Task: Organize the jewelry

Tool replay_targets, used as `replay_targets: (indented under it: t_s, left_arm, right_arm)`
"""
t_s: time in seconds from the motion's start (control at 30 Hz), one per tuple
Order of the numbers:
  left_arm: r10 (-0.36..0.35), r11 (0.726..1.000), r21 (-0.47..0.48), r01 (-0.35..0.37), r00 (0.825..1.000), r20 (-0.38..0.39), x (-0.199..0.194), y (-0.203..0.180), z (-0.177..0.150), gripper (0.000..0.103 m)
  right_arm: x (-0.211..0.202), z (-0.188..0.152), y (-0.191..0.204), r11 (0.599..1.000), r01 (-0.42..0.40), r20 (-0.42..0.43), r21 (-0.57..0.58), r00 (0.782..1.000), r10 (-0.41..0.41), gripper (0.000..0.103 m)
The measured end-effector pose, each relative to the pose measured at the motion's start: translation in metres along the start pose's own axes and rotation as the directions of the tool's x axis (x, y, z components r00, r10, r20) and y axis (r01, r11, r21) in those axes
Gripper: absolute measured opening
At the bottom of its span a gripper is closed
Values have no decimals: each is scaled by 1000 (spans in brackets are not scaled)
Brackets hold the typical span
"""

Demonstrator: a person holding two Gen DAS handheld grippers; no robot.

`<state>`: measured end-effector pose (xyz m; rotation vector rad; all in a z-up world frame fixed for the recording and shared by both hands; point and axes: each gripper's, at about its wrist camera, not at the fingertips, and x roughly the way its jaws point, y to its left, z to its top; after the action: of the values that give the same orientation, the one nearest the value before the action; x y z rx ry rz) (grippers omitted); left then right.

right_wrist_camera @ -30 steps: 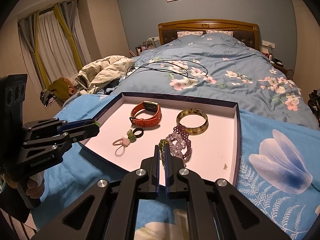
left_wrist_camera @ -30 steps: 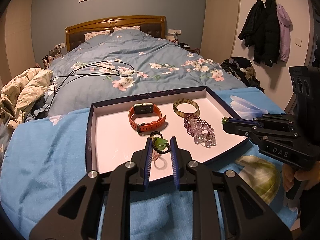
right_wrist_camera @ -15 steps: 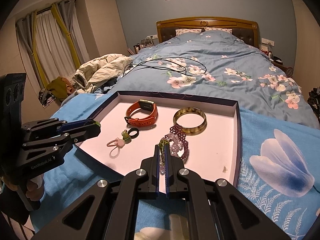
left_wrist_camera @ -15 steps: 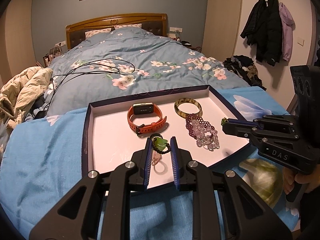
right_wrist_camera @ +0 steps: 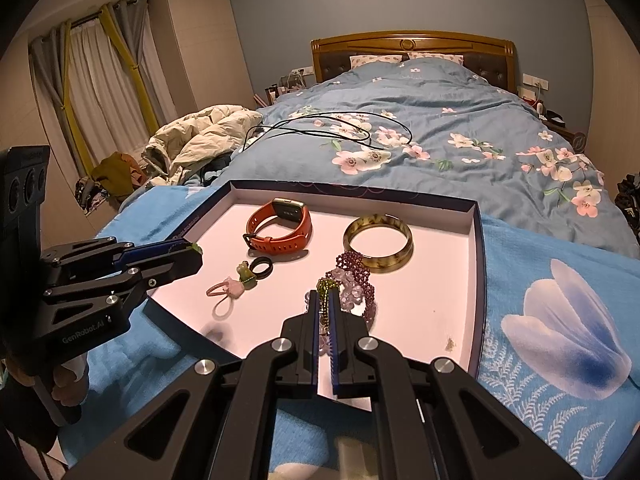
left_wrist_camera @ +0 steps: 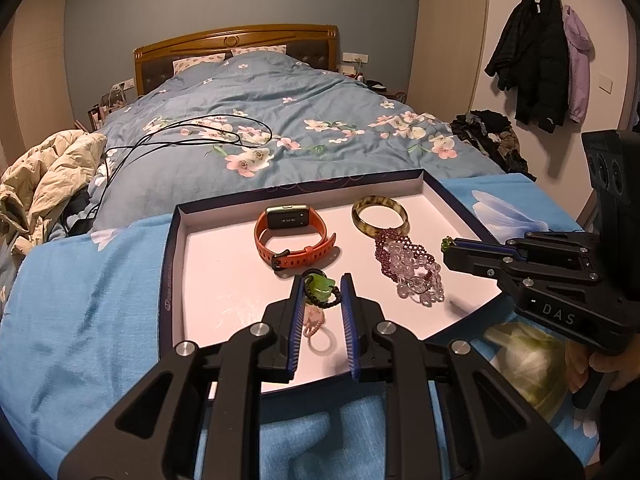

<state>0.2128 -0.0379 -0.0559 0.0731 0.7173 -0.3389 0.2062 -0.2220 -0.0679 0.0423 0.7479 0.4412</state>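
Note:
A shallow tray [left_wrist_camera: 172,264] with a pale pink floor lies on a blue cloth. It holds an orange smartwatch [left_wrist_camera: 294,234], a mottled bangle [left_wrist_camera: 380,216] and a purple and clear beaded bracelet [left_wrist_camera: 410,270]. My left gripper [left_wrist_camera: 322,292] is shut on a dark beaded bracelet with a green stone [left_wrist_camera: 320,290], above a pink hair tie [left_wrist_camera: 316,322]. My right gripper [right_wrist_camera: 326,300] is shut on a small green beaded chain [right_wrist_camera: 326,286] over the beaded bracelet [right_wrist_camera: 356,284]. A black ring [right_wrist_camera: 262,268] and a small green charm [right_wrist_camera: 246,278] lie by the hair tie [right_wrist_camera: 226,290].
The tray sits at the foot of a bed with a blue floral quilt [left_wrist_camera: 280,120]. A black cable [left_wrist_camera: 192,136] lies on the quilt. A cream jacket [left_wrist_camera: 44,172] is heaped at the left. Coats [left_wrist_camera: 540,56] hang on the right wall.
Both grippers have drawn back slightly from the tray and risen a little, each still holding its piece. The tray looks a bit farther off in both views.

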Motion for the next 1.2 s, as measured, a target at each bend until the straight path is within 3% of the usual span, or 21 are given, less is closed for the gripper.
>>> replay_targets:
  t_s: [0.8,0.9,0.97,1.1,1.13,1.2]
  left_arm:
    - [34,999,-29,-36,997,-72,34,6,-3,18]
    - [35,999,-34,-37,997,-68,33,7,-4,22]
    - [39,999,-34,-41,998,-57,30,8,-5,27]
    - [39,998,-43,-41,999,-36,22,10,-5,40]
    - [40,998,-48,-42,999,-31,19,11,-6,48]
    - [49,997,-54,-50,999,-11,11,12,-7,52]
  right_arm:
    - [29,1,-1,1000,23,-67,-20,997,-25,6]
    - [29,0,1,999,29,-68,-24,997,-30,7]
    - [29,1,1,999,31,-66,-22,997,-33,12]
    - [22,0,3,999,39,-41,-15,998,-40,31]
    - [20,0,4,999,44,-35,-14,998,-45,37]
    - [14,0,6,999,43,-20,-12,999,-43,43]
